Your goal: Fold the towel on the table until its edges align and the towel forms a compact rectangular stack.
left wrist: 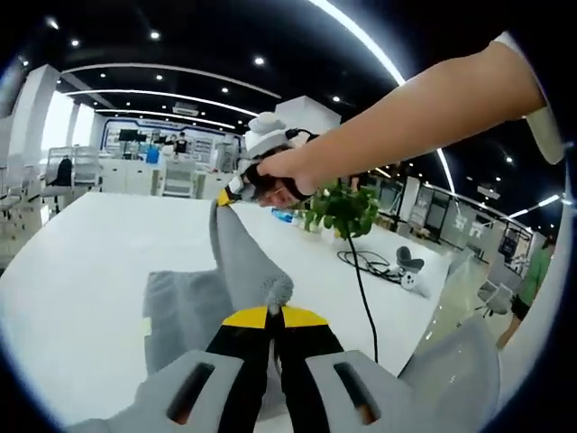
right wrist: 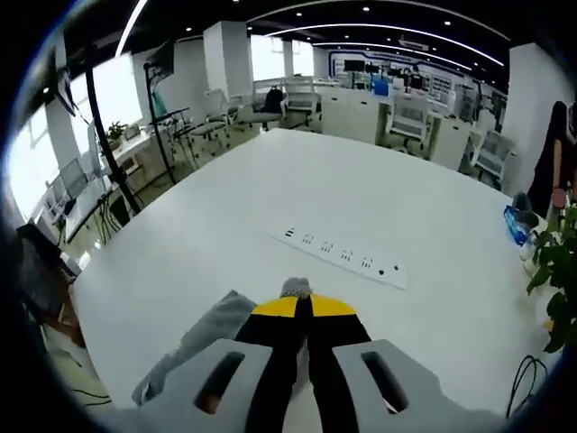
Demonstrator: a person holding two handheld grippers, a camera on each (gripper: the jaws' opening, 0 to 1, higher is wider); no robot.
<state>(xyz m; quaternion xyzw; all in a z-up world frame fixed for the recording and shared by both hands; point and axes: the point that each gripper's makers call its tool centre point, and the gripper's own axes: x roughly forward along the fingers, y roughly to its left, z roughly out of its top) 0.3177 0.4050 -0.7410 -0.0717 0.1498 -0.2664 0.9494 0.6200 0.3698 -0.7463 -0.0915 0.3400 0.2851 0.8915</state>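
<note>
The left gripper (left wrist: 273, 316) pinches a corner of the grey towel (left wrist: 194, 307) over the white table (left wrist: 81, 271) — beyond, the right gripper (left wrist: 225, 196) clamps another corner, cloth taut between. Best carry both corners level, then lay them squarely onto the far edge.

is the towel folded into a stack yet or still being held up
Not stacked: the grey towel hangs stretched between the left hand-held gripper and the right hand-held gripper, each shut on a corner, with its lower part rumpled on the white table.

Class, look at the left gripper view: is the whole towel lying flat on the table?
No. The right gripper lifts one corner of the towel above the table, and the left gripper pinches another part.
</note>
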